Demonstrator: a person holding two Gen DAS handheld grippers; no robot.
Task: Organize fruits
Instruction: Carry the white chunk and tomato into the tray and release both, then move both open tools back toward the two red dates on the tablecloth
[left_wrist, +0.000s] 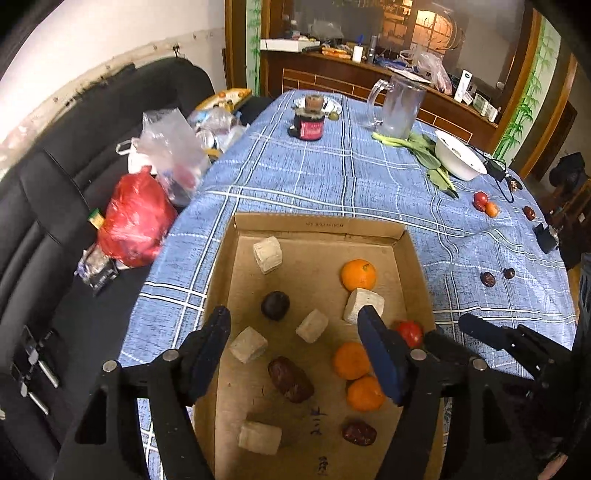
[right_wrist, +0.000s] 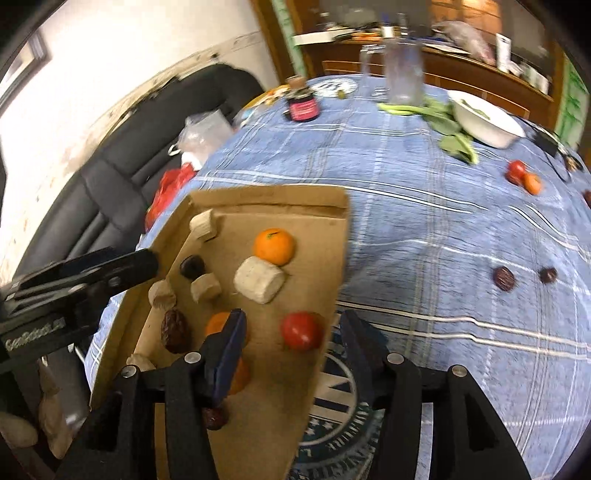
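In the left wrist view, the left gripper (left_wrist: 295, 332) hangs with jaws apart, empty, above the cardboard box (left_wrist: 317, 225) at lower centre, which holds oranges (left_wrist: 358, 275), dates and pale blocks. In the right wrist view, the right gripper (right_wrist: 291, 332) gapes around a red tomato (right_wrist: 301, 331) by the box's right wall. Loose fruit (right_wrist: 522, 177) lies at right.

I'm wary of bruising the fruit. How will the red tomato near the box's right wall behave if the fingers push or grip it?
The tomato looks round and glossy, so it would probably roll on the flat cardboard box and could slip from a loose grip. Its skin seems thin; a hard squeeze may split it.
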